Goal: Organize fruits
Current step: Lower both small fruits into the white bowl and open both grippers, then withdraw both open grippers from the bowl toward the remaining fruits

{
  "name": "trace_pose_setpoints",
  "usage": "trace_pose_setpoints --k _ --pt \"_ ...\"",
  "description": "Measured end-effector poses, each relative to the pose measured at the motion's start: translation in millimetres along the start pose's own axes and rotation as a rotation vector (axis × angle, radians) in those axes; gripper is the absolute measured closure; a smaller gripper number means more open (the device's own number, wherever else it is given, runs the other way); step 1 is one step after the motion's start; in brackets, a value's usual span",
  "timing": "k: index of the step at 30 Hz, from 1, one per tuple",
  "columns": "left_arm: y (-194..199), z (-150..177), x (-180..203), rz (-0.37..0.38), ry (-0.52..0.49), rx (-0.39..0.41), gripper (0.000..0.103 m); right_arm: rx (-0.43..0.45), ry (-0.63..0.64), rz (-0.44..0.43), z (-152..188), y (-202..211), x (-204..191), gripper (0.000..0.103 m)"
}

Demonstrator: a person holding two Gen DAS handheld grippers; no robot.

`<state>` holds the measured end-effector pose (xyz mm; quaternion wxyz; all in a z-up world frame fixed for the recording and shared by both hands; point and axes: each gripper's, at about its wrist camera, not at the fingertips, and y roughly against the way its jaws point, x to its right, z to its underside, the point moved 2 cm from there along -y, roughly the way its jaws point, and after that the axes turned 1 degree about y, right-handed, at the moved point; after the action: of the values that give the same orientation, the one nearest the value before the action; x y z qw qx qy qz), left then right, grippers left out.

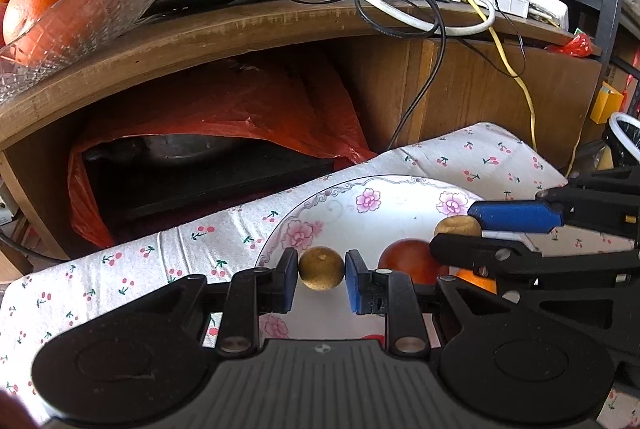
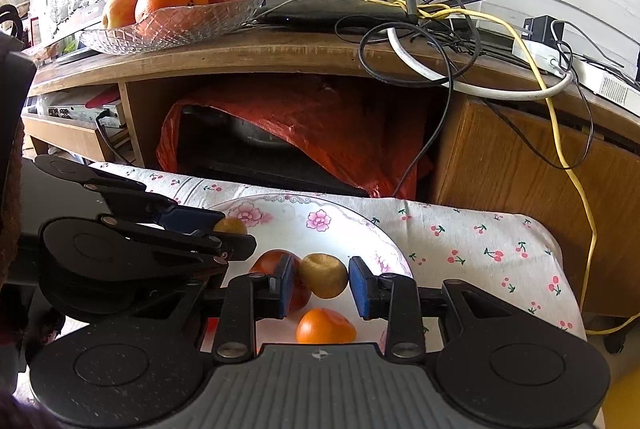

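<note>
My left gripper (image 1: 322,275) is shut on a small round brown fruit (image 1: 321,268) and holds it over the near rim of a white flowered plate (image 1: 352,205). My right gripper (image 2: 323,279) is shut on another small brown fruit (image 2: 324,275) above the same plate (image 2: 304,225). On the plate lie a dark red fruit (image 2: 272,261) and a small orange (image 2: 325,326). In the left wrist view the right gripper (image 1: 460,231) enters from the right, holding its brown fruit (image 1: 457,227) above the red fruit (image 1: 408,259). In the right wrist view the left gripper (image 2: 234,235) comes in from the left.
The plate sits on a cherry-print cloth (image 2: 460,237). Behind it stands a wooden cabinet (image 1: 224,29) with a red plastic bag (image 1: 224,109) in its open shelf. On top are a glass bowl (image 2: 172,23) of oranges and apples, a router (image 2: 340,11) and tangled cables (image 1: 400,1).
</note>
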<state>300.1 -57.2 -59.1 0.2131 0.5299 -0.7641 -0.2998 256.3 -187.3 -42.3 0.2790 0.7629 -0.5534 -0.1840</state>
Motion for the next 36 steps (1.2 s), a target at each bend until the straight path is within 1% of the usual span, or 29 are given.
trace_pose_setpoints --k 4,8,10,12,22,26,36 --pt "-2.2 3.2 4.1 -0.002 -0.019 -0.013 0.066 -0.002 -0.029 -0.003 -1.9 -2.0 4.9 0.074" --pt "-1.1 5.6 5.4 -0.010 -0.027 -0.009 0.065 -0.007 -0.055 -0.006 -3.2 -3.4 9.3 0.073" --pt "1.2 5.5 4.0 -0.010 -0.024 -0.005 0.065 -0.007 -0.059 0.002 -3.5 -3.3 9.7 0.066" --pt "4.6 5.1 2.8 -0.008 -0.021 -0.002 0.065 -0.008 -0.075 -0.004 -4.1 -3.6 11.8 0.064" --pt "21.0 6.9 0.7 -0.012 -0.025 0.009 0.064 0.005 -0.075 0.009 -9.7 4.2 8.2 0.063" --pt "30.8 8.7 -0.6 -0.012 -0.018 0.013 0.064 0.014 -0.074 0.020 -11.1 11.8 9.1 0.063" --pt "56.4 10.1 4.9 -0.008 -0.035 0.022 0.064 0.008 -0.073 0.037 -4.5 35.9 8.1 0.063"
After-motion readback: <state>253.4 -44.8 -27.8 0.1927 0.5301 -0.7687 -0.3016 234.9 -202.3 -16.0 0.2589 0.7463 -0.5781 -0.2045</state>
